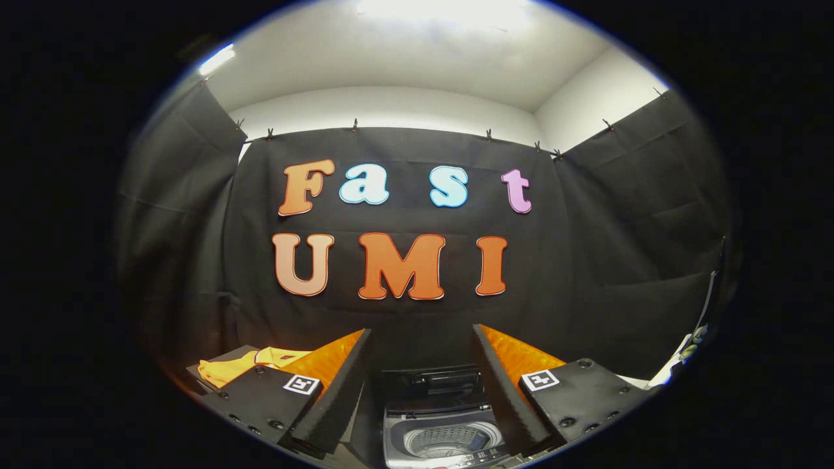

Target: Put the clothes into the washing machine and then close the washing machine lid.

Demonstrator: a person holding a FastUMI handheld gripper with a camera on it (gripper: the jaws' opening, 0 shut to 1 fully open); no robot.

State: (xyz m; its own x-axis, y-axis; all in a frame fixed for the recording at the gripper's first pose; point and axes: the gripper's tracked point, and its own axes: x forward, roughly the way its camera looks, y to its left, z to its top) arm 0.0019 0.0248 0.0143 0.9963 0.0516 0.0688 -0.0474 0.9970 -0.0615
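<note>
My gripper (pixel 422 355) stands open, its two orange-and-black fingers (pixel 339 374) spread wide with nothing held. Between and below them sits a small grey washing machine (pixel 443 423) with its dark lid (pixel 433 385) raised at the back and the round drum (pixel 446 441) showing. A yellow-orange garment (pixel 244 365) lies on a dark surface to the left, partly hidden behind my left finger.
Black cloth walls close the booth at the back and on both sides. Some pale objects (pixel 681 355) sit low on the right, beside the cloth wall.
</note>
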